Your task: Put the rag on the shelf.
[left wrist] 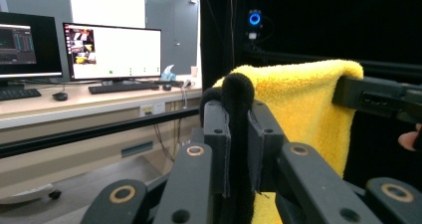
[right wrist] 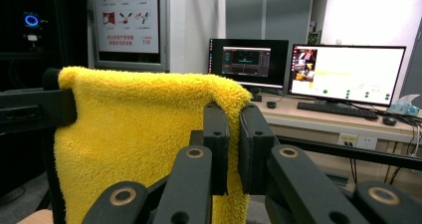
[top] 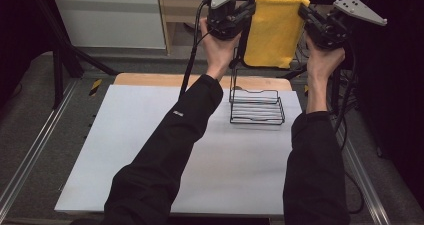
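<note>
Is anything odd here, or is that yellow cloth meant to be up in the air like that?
Nothing looks damaged or spilled. The yellow towel is held above the far table edge, one top corner pinched in the left gripper and the other in the right gripper, hanging fairly straight. The black wire rack stands upright on the table.

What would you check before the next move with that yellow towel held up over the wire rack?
1. Left gripper shut on a top corner of the yellow towel: ok; in the left gripper view its jaws pinch the edge.
2. Right gripper shut on the other top corner: ok; in the right gripper view the jaws close on the cloth.
3. Towel spread flat between the grippers: ok; the top edge runs straight, no bunching.
4. Towel hanging clear of the wire rack: ok; its lower edge ends above the rack's basket.
5. Whether the rack's upright post touches the towel: cannot tell.
6. White table free around the rack: ok.
</note>
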`<state>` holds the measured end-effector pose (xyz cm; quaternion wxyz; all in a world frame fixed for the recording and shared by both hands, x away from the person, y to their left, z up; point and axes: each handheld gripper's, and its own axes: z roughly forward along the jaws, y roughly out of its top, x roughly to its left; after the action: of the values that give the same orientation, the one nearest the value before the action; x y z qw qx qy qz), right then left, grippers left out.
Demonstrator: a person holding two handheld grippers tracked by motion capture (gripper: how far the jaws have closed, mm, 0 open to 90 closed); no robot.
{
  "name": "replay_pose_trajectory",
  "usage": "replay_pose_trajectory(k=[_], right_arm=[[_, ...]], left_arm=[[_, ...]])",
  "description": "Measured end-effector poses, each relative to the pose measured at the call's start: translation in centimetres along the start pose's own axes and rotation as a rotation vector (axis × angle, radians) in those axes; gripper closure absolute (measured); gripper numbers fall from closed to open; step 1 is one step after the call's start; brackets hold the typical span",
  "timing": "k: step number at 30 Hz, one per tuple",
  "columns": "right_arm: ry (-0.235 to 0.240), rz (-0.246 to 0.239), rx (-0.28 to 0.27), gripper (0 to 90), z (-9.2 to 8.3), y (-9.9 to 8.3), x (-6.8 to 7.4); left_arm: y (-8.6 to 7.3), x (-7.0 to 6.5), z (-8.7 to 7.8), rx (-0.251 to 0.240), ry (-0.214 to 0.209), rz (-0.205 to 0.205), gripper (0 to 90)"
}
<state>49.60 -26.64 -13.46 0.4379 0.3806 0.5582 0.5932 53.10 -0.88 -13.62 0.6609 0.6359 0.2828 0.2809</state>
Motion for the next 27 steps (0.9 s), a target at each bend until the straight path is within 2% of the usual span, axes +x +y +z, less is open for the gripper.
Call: replay_pose_trajectory(k=[4,7,16,20,27], right_arm=[[0.007,-0.003,0.018,84.2,0.2,-0.7,-0.2],[0.011,-0.012,0.026,84.2,0.0,-1.4,-0.2],[0.017,-0.034,0.089,84.2,-0.1,-3.2,-0.2],[0.021,-0.052,0.115,84.1,-0.6,-3.9,0.0],[0.025,-0.041,0.123,84.1,-1.5,-4.8,0.0]], left_arm=[[-0.8,0.1,0.1,0.009,-0.005,-0.004,80.5],[-1.6,0.2,0.0,0.018,-0.013,0.010,80.5],[-3.9,0.5,-0.2,0.058,-0.024,0.021,80.5],[-4.7,0.4,-0.6,0.067,-0.036,0.020,80.4],[-5.6,-0.3,-1.1,0.080,-0.062,0.014,80.3]])
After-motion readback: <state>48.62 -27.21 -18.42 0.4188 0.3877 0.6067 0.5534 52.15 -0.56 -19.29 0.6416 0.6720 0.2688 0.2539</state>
